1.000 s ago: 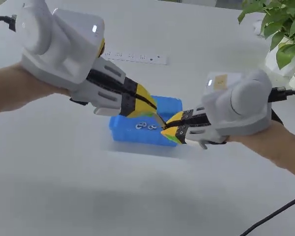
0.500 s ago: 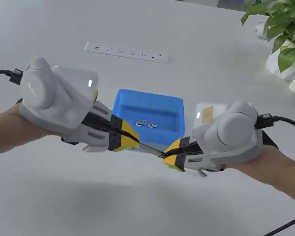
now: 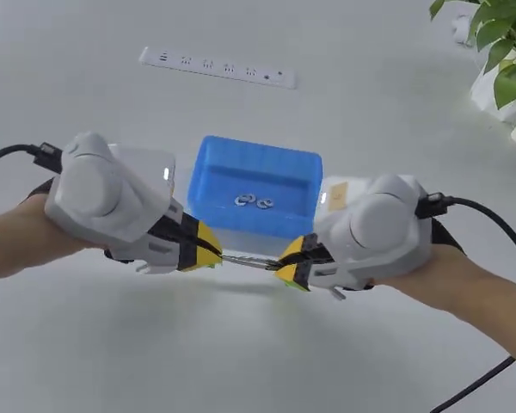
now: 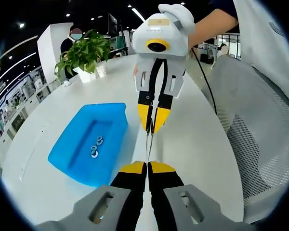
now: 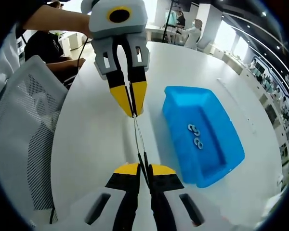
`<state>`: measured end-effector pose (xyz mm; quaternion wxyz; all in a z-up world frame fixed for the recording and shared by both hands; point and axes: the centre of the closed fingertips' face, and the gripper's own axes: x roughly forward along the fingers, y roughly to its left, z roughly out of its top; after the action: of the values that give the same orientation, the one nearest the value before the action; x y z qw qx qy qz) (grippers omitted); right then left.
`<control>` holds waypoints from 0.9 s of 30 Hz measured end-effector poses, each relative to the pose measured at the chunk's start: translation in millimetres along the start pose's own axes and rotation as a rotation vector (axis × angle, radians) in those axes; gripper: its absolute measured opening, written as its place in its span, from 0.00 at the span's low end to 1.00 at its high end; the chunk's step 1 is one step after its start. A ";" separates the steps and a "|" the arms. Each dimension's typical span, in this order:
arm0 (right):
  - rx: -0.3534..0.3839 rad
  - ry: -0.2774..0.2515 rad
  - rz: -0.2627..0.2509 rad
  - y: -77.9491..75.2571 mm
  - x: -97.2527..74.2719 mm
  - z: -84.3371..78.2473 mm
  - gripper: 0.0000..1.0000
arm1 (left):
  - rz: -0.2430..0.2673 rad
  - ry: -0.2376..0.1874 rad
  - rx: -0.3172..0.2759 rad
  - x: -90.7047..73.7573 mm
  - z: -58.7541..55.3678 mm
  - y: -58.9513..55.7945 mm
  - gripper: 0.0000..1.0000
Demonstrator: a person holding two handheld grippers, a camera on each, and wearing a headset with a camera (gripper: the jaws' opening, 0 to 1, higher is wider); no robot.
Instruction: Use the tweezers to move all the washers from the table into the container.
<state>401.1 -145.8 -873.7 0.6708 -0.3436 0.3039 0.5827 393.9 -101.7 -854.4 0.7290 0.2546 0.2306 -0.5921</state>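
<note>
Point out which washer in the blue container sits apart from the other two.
The washer farthest right in the head view: it lies alone, while the other two sit close together just left of it in the container.

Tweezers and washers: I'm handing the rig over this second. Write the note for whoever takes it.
Left gripper: shut on one end of the tweezers.
Right gripper: shut on the other end.
The tweezers hang roughly level above the table, just in front of the blue container.
Done: three washers lie in the container.
Left: scan the table for strays; one gripper probably has to let go first.
</note>
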 end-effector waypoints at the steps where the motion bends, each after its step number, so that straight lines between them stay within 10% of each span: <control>1: 0.007 -0.002 0.003 -0.4 0.7 -0.5 0.07 | 0.000 0.002 -0.005 0.7 -1.6 0.9 0.06; 27: -0.021 0.022 -0.014 -0.2 11.8 -11.7 0.08 | 0.013 0.099 0.039 19.4 -25.4 3.1 0.06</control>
<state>402.9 -148.6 -890.0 0.6679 -0.3591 0.3028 0.5774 399.9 -99.3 -885.8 0.7155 0.2992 0.2534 -0.5783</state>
